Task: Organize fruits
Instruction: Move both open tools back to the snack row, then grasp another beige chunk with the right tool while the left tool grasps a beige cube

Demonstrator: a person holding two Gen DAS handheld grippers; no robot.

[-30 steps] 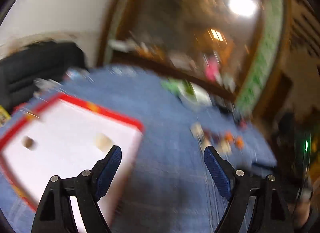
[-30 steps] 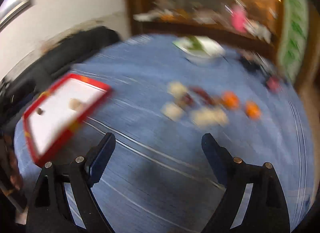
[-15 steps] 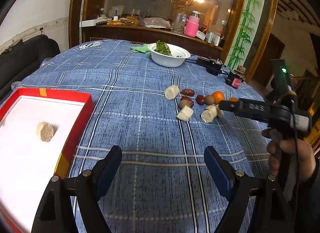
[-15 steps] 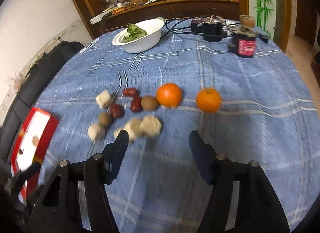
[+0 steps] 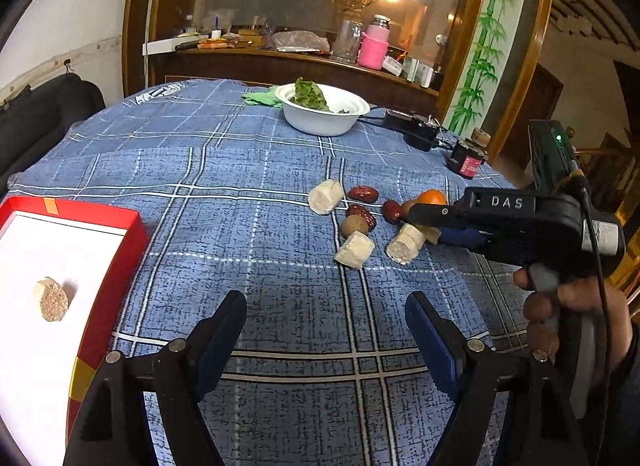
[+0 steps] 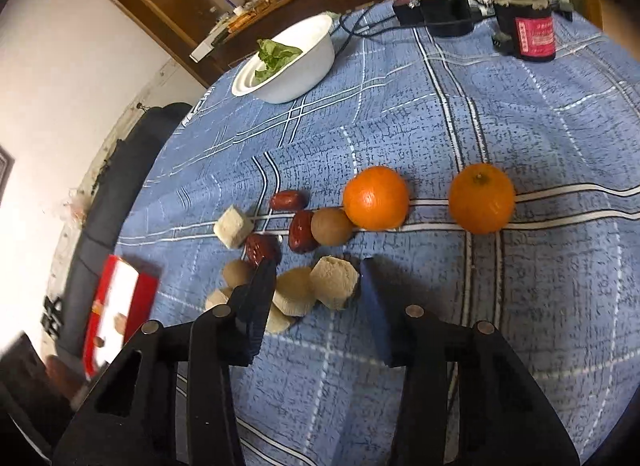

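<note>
Fruits lie in a cluster on the blue checked tablecloth [image 5: 248, 217]: pale sugarcane chunks [image 6: 334, 282], red dates [image 6: 302, 229], brown longans [image 6: 332, 226] and two oranges [image 6: 376, 197]. My right gripper [image 6: 318, 280] is open, low over the cloth, its jaws on either side of two pale chunks. It also shows in the left wrist view [image 5: 430, 221], at the cluster's right side. My left gripper [image 5: 326, 330] is open and empty above bare cloth, right of the red-rimmed white tray [image 5: 132, 234], which holds one pale round slice [image 5: 51, 300].
A white bowl of greens [image 5: 322, 109] stands at the table's far side, with black adapters and cables [image 5: 412, 127] and a dark jar with a red label [image 6: 532, 31] to its right. A black sofa [image 5: 36, 121] is on the left.
The right gripper swung from the tray side to the fruit cluster, came down and narrowed around the pale chunks. The left gripper turned from over the tray to the bare cloth.
</note>
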